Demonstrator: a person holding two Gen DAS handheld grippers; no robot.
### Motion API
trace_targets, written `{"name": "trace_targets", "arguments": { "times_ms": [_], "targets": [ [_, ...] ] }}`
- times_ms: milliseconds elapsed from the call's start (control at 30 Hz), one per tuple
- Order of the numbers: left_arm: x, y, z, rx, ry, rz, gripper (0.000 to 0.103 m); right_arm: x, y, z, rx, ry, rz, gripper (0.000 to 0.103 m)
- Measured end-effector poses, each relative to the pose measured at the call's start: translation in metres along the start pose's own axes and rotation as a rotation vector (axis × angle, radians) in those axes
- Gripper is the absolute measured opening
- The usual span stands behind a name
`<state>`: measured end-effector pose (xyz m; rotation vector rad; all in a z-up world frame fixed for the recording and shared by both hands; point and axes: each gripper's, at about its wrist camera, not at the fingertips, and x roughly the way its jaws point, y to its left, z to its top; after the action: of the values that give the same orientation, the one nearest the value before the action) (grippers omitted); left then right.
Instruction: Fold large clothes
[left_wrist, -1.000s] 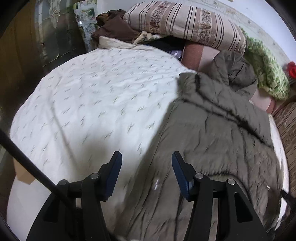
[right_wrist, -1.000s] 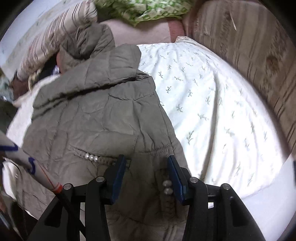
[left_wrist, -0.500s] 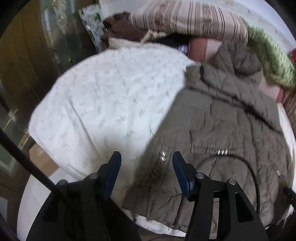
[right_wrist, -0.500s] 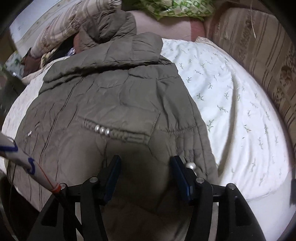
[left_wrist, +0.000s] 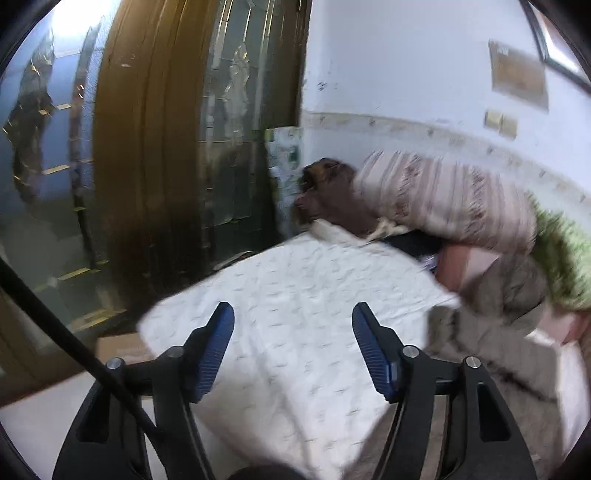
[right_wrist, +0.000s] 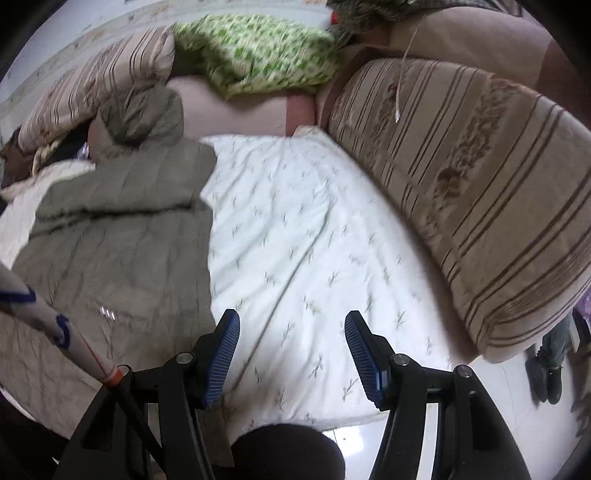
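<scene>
Since the earlier frames both grippers had swung up and away from the coat: we had been low over its hem, now the left view took in the door (left_wrist: 155, 147) and wall, the right view the bare sheet. Largest first: the bed (right_wrist: 295, 240) with its white leaf-print sheet, then the striped cushion (right_wrist: 480, 206) along its right side, then the olive padded coat (right_wrist: 110, 240) lying flat on the bed's left half in the right view, hood towards the striped pillow (right_wrist: 96, 85). The left gripper (left_wrist: 291, 350) hovered with jaws wide apart, holding nothing; the right gripper (right_wrist: 291, 354) likewise gaped, empty, over the sheet beside the coat. We judged the coat soft, bulky, light, its shell rather slippery; best pinched at hem corners or a sleeve edge, through both layers.
</scene>
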<state>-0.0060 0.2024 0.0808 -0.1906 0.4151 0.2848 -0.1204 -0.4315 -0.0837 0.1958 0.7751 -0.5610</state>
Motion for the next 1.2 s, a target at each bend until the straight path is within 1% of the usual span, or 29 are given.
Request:
{"name": "trace_targets", "arguments": {
  "times_ms": [67, 133, 200, 267, 333, 400, 467, 567, 733, 933, 1033, 1100, 1200],
  "targets": [
    [0.003, -0.004, 0.007, -0.041, 0.015, -0.103, 0.066, -0.009, 0.005, 0.011, 0.014, -0.027, 0.025, 0.064],
    [0.008, -0.012, 0.01, -0.065, 0.028, -0.163, 0.066, -0.014, 0.013, 0.023, 0.021, -0.042, 0.06, 0.064],
    [0.016, -0.029, 0.012, -0.039, 0.033, -0.168, 0.066, -0.021, 0.025, 0.032, 0.024, -0.053, 0.109, 0.064],
    [0.022, -0.051, 0.009, 0.016, 0.02, -0.143, 0.066, -0.029, 0.039, 0.045, 0.026, -0.058, 0.184, 0.064],
    [0.033, -0.078, 0.004, 0.082, 0.026, -0.111, 0.066, -0.042, 0.056, 0.062, 0.024, -0.074, 0.264, 0.065],
    [0.042, -0.095, -0.001, 0.115, 0.045, -0.12, 0.066, -0.052, 0.075, 0.078, 0.011, -0.089, 0.331, 0.067],
    [0.055, -0.116, -0.01, 0.15, 0.064, -0.145, 0.066, -0.058, 0.096, 0.093, -0.007, -0.095, 0.373, 0.071],
    [0.074, -0.143, -0.028, 0.202, 0.096, -0.159, 0.066, -0.056, 0.126, 0.113, -0.032, -0.087, 0.403, 0.072],
    [0.111, -0.181, -0.053, 0.255, 0.183, -0.214, 0.066, -0.032, 0.182, 0.156, -0.069, -0.052, 0.41, 0.072],
    [0.157, -0.219, -0.072, 0.277, 0.258, -0.245, 0.066, 0.019, 0.238, 0.208, -0.047, 0.024, 0.454, 0.072],
    [0.191, -0.238, -0.083, 0.283, 0.336, -0.262, 0.066, 0.047, 0.263, 0.237, -0.036, 0.032, 0.445, 0.073],
    [0.216, -0.247, -0.096, 0.279, 0.386, -0.273, 0.066, 0.075, 0.282, 0.266, 0.003, 0.039, 0.413, 0.073],
    [0.231, -0.247, -0.111, 0.272, 0.405, -0.299, 0.066, 0.12, 0.305, 0.302, 0.098, 0.077, 0.403, 0.073]
  ]
}}
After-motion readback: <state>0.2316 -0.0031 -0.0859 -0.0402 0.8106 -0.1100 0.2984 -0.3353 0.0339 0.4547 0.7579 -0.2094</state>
